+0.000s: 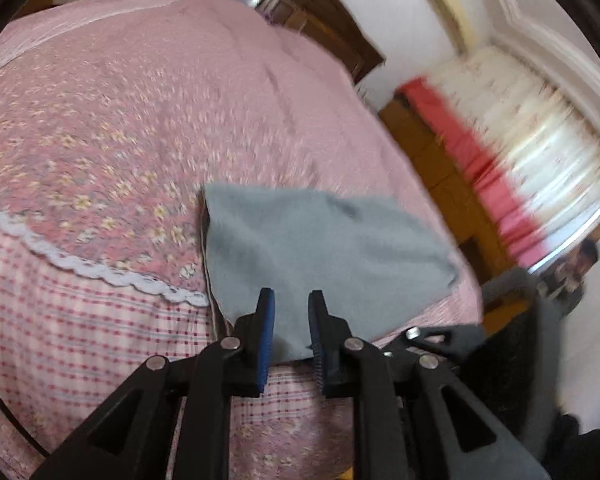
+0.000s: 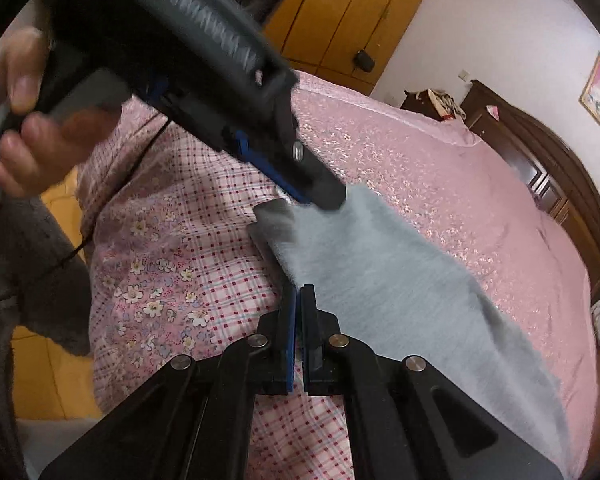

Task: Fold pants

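The grey-blue pants (image 1: pixel 320 248) lie folded on the pink floral bedspread (image 1: pixel 120 128), near its front edge. My left gripper (image 1: pixel 291 300) hangs over the near edge of the pants with a gap between its fingers, open and empty. In the right wrist view the pants (image 2: pixel 400 280) stretch away to the right. My right gripper (image 2: pixel 298 292) is shut, its tips at the near edge of the pants; whether cloth is pinched between them is not clear. The left gripper's body (image 2: pixel 204 60) crosses above, its tip at the pants' far corner.
The bed (image 2: pixel 440 152) has a dark wooden headboard (image 2: pixel 560 184). A checked pink sheet (image 1: pixel 80 340) hangs over the near side. Wooden wardrobes (image 2: pixel 340 20) and red and white curtains (image 1: pixel 500 140) stand beyond the bed. A person's hand (image 2: pixel 32 120) holds the left gripper.
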Tool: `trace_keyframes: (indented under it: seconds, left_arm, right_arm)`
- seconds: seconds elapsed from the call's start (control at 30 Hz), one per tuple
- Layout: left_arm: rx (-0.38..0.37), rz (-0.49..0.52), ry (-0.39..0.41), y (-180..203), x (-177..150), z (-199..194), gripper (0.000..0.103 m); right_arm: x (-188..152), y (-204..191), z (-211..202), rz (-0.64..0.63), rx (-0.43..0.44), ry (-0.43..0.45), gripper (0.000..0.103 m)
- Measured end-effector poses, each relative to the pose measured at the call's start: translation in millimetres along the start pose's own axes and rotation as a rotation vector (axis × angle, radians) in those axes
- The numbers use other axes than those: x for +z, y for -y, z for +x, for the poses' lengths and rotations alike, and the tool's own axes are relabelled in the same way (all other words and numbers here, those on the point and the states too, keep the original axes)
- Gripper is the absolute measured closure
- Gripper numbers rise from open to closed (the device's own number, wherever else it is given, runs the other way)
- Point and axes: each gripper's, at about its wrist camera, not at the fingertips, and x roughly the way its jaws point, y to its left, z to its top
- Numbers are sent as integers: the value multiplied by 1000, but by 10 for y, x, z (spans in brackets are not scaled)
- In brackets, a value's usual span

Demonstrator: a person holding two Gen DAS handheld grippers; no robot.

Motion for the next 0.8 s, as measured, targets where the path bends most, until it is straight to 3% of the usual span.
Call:
trace_keyframes:
  seconds: [0.07, 0.1, 0.17, 0.27, 0.33, 0.4, 0.43, 0.5, 0.57, 0.63, 0.67, 0.73, 0.8]
  left_arm:
    - [80, 8, -68, 26, -49, 257, 87]
    - [112, 3, -93, 7, -80, 386, 88]
    - [111, -16, -74, -9, -107, 453, 89]
    - [115, 27, -74, -4, -145, 433, 90]
    - [143, 65, -75, 41, -185, 418, 90]
    - [179, 98, -83, 101, -225, 433, 90]
    - [193, 107, -91, 144, -234, 450, 90]
    - [214, 126, -111, 205, -208, 490, 90]
    - [244, 108, -122, 319, -105, 532, 91]
    - [313, 147, -32, 598, 21, 499, 91]
    - [289, 183, 28, 809, 75, 476, 91]
    - [107, 283, 126, 1365, 120, 494, 87]
    - [-7, 359, 154, 1836, 86, 694, 74]
  right_arm:
    - [-3, 62, 66, 23, 8, -14, 98]
    - [-26, 73, 103, 37, 23, -35, 91]
    - [-78, 189, 73, 139, 83, -55, 81]
    - [-339, 624, -311, 398, 172, 74, 71]
    - [-606, 1079, -601, 523, 102, 160, 63]
    - [-940, 1709, -822, 673, -77, 177, 60]
    - [-1139, 2013, -891, 755, -174, 143, 60]
    - [-1721, 2534, -1035, 943, -392, -10, 60]
    - [-2348, 2730, -1257, 1136, -416, -34, 60]
    - [-2862, 2707, -1507, 1253, -416, 17, 60]
    - [-3040, 2681, -1629, 1298, -388, 65, 60]
    - [-3213, 2703, -1845, 1356, -321, 146, 60]
    - [-3298, 2718, -2072, 1327, -379, 217, 53]
